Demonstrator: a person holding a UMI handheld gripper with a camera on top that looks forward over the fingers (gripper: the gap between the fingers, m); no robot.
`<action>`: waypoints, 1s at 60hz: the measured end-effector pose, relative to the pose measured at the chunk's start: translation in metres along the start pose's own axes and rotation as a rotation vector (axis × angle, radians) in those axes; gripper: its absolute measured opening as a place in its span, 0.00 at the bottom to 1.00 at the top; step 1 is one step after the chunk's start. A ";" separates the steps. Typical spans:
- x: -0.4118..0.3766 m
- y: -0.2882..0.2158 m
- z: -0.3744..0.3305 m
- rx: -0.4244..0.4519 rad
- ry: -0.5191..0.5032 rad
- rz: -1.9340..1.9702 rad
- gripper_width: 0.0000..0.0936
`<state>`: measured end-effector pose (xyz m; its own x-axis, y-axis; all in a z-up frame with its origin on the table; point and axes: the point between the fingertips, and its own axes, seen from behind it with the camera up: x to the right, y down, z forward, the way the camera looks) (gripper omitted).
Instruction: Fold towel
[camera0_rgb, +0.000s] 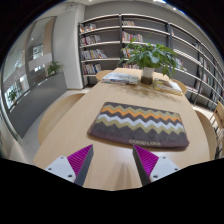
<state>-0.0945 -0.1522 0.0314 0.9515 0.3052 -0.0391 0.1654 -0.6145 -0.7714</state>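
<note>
A towel (138, 125) with a zigzag pattern in orange, grey and white lies flat on the light wooden table (70, 120), just ahead of my fingers. My gripper (113, 160) hovers above the bare table in front of the towel's near edge. It is open and empty, with its purple pads (80, 160) spread wide apart and nothing between them.
A potted green plant (150, 58) stands at the table's far end, with a book or papers (118, 77) beside it. Bookshelves (125, 40) line the back wall. A corridor with glass walls (35, 75) runs off to the left of the table.
</note>
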 end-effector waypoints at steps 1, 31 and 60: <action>-0.005 -0.004 0.007 -0.002 -0.002 0.003 0.85; -0.026 -0.074 0.147 -0.080 0.184 0.009 0.37; 0.067 -0.137 0.068 0.009 0.225 0.053 0.06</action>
<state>-0.0707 0.0022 0.0916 0.9929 0.1019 0.0619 0.1120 -0.6187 -0.7776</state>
